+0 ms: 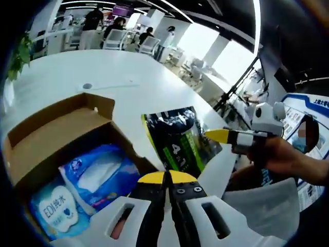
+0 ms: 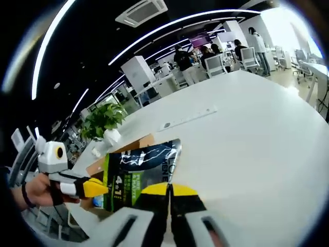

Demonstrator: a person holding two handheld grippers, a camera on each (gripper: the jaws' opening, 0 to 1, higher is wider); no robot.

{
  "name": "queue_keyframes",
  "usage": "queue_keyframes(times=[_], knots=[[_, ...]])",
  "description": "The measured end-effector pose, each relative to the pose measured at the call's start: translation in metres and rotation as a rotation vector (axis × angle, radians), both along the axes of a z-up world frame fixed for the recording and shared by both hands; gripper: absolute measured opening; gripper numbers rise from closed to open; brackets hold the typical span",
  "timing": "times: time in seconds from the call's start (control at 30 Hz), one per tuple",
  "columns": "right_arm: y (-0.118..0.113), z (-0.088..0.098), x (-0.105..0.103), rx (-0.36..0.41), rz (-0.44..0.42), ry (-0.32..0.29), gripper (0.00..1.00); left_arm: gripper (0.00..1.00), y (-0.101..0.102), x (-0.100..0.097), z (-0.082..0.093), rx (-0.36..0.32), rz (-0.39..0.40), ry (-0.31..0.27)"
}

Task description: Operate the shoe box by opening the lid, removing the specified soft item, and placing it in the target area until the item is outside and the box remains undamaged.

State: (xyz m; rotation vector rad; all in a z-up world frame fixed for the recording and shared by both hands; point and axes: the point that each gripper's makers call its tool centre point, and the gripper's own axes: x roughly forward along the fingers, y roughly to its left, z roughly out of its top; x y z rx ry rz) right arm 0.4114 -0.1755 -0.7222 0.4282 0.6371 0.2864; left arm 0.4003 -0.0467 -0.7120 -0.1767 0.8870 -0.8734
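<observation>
box [image 1: 56,128] lid open, wipes [image 1: 87,180] left inside. your right gripper [image 2: 168,188] looks clenched on the green pouch [image 2: 141,172], lifted over the table [image 2: 247,128] toward placement. left gripper [image 1: 165,177] clenched empty, clear.

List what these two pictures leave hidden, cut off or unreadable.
- Shoe box, left gripper view: near side cut off by the picture edge and the left gripper.
- Black-green pouch, right gripper view: lower edge behind the shut right gripper; whether it is gripped is unclear.
- Pouch print: too blurred to read.
</observation>
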Motion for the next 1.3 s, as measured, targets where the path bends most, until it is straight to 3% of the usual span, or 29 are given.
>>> queue_keyframes(times=[0.43,1.3], knots=[[-0.035,-0.002,0.013,0.006,-0.034,-0.004,0.0,0.0,-0.035,0.01,-0.009,0.018,-0.061,-0.001],[-0.085,-0.019,0.034,0.017,-0.083,0.013,0.0,0.0,-0.087,0.04,-0.023,0.041,-0.1,-0.009]])
